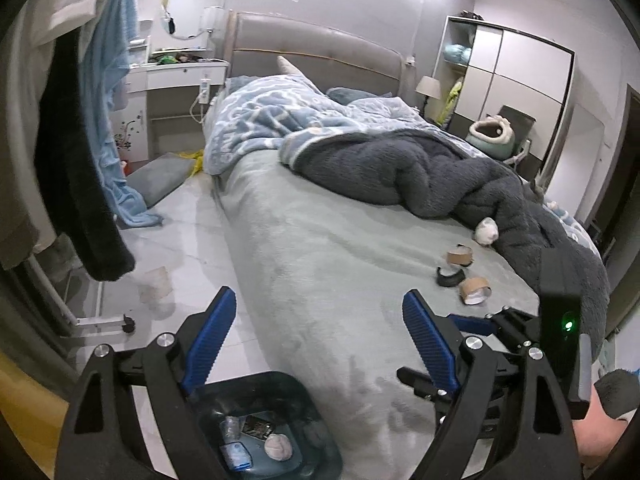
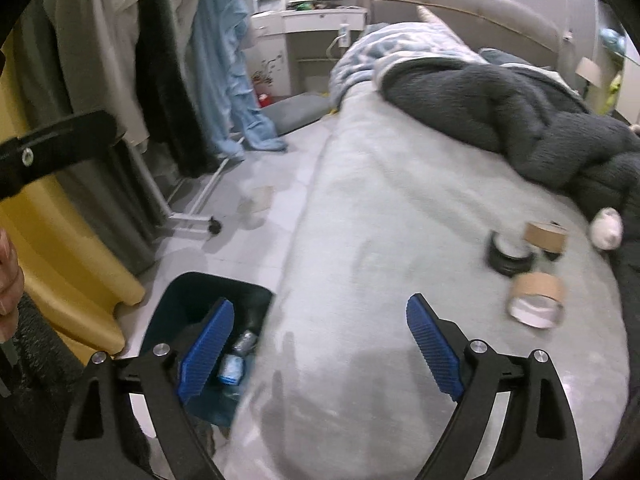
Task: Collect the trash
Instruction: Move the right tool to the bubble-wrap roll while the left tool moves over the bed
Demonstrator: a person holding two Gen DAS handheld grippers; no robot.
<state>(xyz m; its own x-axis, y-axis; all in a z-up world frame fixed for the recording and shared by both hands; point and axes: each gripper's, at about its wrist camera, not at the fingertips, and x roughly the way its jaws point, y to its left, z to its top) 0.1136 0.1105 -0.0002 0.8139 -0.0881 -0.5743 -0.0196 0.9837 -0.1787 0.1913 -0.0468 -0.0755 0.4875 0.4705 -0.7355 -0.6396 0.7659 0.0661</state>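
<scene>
A dark blue bin [image 1: 298, 394] [image 2: 176, 300] stands on the floor against the bed's side; it holds a crushed bottle [image 2: 244, 340], a blue packet [image 1: 238, 454] and a crumpled tissue [image 1: 278, 446]. On the bedsheet lie two brown cardboard tape rolls [image 2: 546, 236] [image 2: 538, 294], a black roll [image 2: 508, 256] and a white tissue ball [image 2: 608, 226]. The left wrist view shows them too, far right [image 1: 474, 289]. My left gripper [image 1: 318, 296] hangs open and empty over the bin and bed edge. My right gripper [image 2: 320, 302] is open and empty above the sheet, left of the rolls.
A clear plastic cup [image 1: 156, 284] lies on the floor tiles. A wheeled clothes rack [image 2: 192, 224] with hanging garments stands at the left, by a yellow shape [image 2: 60, 264]. A dark fleece blanket [image 1: 420, 172] covers the bed's far half. A grey cushion [image 1: 160, 172] lies on the floor.
</scene>
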